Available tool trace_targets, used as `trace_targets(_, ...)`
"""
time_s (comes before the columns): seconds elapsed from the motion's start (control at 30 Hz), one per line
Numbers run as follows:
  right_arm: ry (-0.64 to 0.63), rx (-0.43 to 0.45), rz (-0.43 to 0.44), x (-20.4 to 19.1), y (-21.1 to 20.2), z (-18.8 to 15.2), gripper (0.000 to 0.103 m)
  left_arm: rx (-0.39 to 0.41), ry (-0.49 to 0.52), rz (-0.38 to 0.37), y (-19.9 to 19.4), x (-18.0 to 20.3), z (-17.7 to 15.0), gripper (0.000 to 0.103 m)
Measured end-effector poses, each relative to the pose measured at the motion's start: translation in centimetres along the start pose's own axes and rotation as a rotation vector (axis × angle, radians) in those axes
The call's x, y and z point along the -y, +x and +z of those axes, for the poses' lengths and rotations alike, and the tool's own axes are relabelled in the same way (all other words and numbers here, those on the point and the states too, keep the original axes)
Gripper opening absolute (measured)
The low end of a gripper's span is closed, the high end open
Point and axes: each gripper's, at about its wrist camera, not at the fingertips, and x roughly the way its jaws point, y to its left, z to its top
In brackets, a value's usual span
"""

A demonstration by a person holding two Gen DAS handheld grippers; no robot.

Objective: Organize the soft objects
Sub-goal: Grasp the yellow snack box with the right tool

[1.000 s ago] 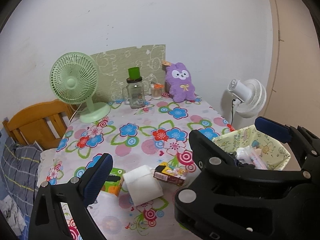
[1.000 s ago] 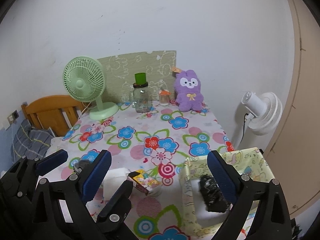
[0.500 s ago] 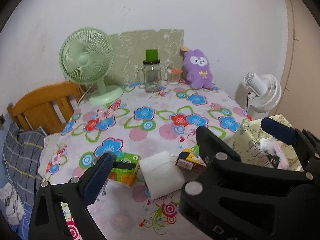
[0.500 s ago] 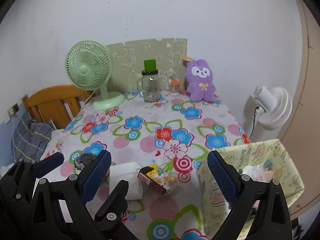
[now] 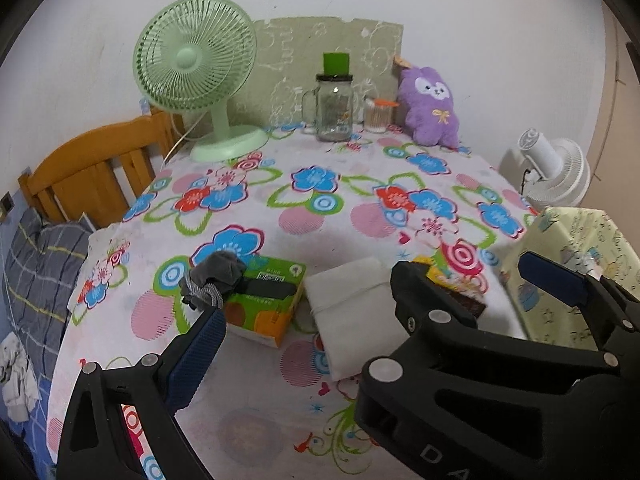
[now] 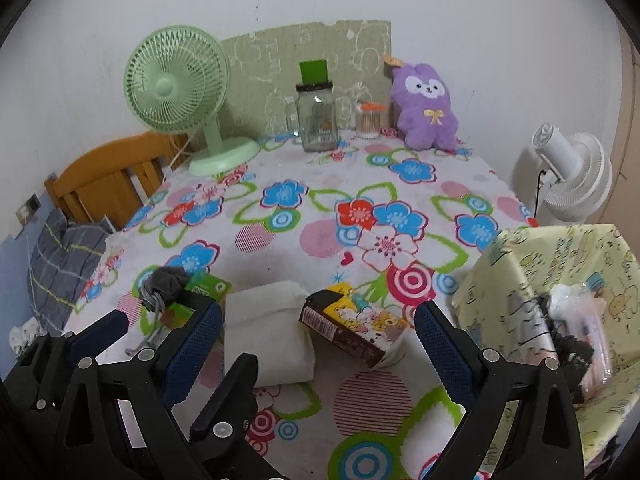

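Fingers of both grippers are spread wide and hold nothing. On the left gripper [image 5: 368,292] the fingers hang low over the near part of the counter [image 5: 320,216], which has a flowered cloth. The right gripper [image 6: 316,336] is close beside it, so close that its body fills the lower right of the left wrist view.

A folded white cloth [image 6: 268,332] lies flat on the counter, in the gap between the left fingers and just in front of the right gripper's left fingertip. A rolled grey sock [image 5: 214,276] rests on the left end of a green tissue box [image 5: 264,300], just beyond the left fingertip of the left gripper. A small snack box [image 6: 352,328] lies tilted beside the white cloth, between the right fingers. A yellow fabric basket [image 6: 560,280] stands at the right edge of the counter, with some items inside. A purple plush rabbit [image 6: 426,108] sits upright at the far edge, well apart from both grippers.
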Motion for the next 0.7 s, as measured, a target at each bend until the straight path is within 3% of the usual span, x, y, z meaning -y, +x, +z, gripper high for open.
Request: trace_targets(0.7,-0.004,-0.104,-0.031,1.2,5.4,-0.4,0.087,-0.107,-0.054,-0.013,4.4,0.2,-0.7,0.092)
